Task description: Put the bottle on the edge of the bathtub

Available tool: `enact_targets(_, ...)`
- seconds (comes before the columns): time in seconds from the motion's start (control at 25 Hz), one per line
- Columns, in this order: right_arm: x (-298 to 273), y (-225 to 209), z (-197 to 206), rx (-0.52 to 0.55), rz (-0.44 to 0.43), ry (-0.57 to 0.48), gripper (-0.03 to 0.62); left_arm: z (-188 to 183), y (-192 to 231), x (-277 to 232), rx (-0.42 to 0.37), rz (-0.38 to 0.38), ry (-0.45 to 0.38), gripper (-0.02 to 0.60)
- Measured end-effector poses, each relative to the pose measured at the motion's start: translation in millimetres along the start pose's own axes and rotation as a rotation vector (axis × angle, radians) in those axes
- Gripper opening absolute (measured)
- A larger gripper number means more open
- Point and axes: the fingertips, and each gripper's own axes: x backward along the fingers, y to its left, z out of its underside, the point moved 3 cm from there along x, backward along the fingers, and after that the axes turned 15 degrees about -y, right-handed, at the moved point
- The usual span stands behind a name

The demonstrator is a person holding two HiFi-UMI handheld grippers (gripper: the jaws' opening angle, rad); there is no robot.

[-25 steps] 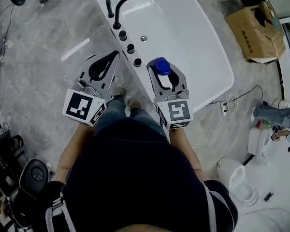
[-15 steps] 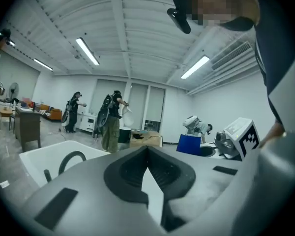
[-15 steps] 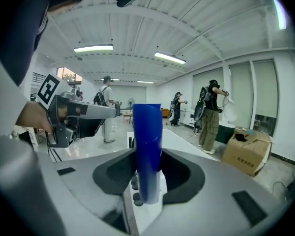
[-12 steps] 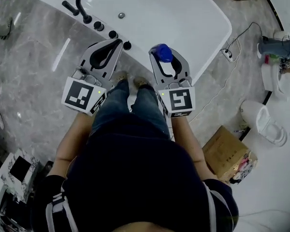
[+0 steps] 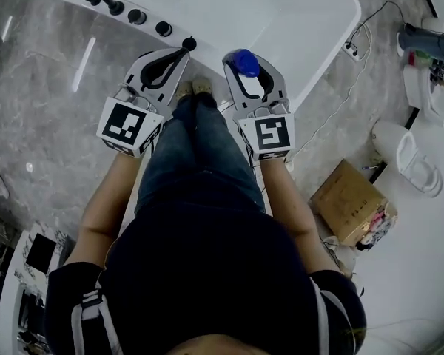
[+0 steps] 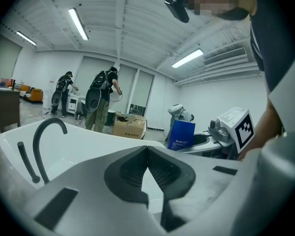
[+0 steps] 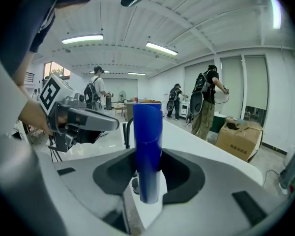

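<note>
Both arms point(image 5: 105, 207) reach forward. The left gripper point(image 5: 183, 49) is closed, empty. The right gripper point(image 5: 246, 57) squeezes a bottle point(image 5: 245, 64).

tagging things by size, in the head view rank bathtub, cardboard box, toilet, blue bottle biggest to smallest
1. bathtub, largest even though it is cut off at the top edge
2. cardboard box and toilet: look alike, not ranked
3. blue bottle, smallest though nearest the camera
</note>
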Motion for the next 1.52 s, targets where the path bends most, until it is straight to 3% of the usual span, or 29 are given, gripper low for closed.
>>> enact_targets(0.76,-67,2,143,0.021,-0.164,0.095,0.167,106,23,-10,0.071,-0.047,0.125,0.023)
enact_targets(1.2,-88,8,187,0.020,-0.235,0.149,0.167,127,29,3,0.121,-0.109,0.165,0.023)
enact_targets(1.52,-94,9,196,0.011,-0.238,0.133,0.167,133,24,5,0.134,-0.099,0.177,0.023)
